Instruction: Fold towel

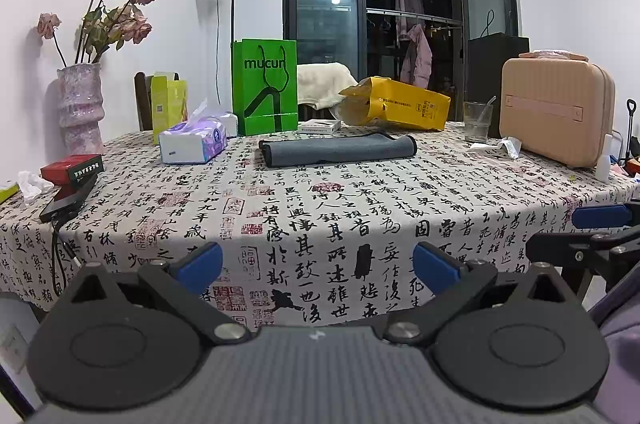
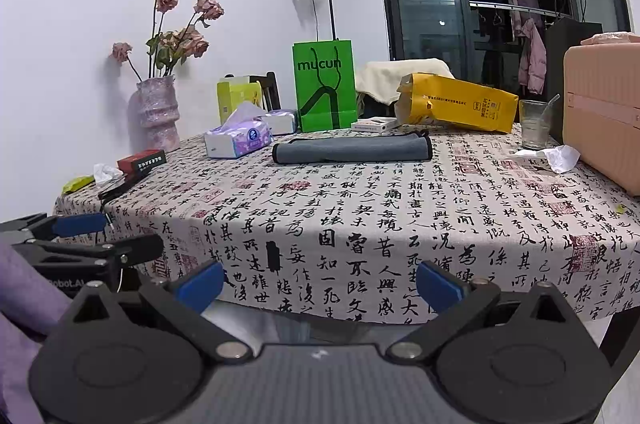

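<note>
A grey towel (image 1: pixel 338 150) lies folded into a long narrow strip on the far middle of the table; it also shows in the right wrist view (image 2: pixel 352 149). My left gripper (image 1: pixel 318 264) is open and empty, held off the table's near edge, well short of the towel. My right gripper (image 2: pixel 320 282) is open and empty too, off the near edge. Each gripper shows at the side of the other's view: the right one (image 1: pixel 600 224) and the left one (image 2: pixel 80 228).
The table has a calligraphy-print cloth (image 1: pixel 320 208). Behind the towel stand a green bag (image 1: pixel 265 90), a yellow bag (image 1: pixel 400 104), a tissue pack (image 1: pixel 192 140) and a glass (image 1: pixel 478 122). A pink case (image 1: pixel 556 112) is at right, a vase (image 1: pixel 80 108) and red box (image 1: pixel 72 168) at left.
</note>
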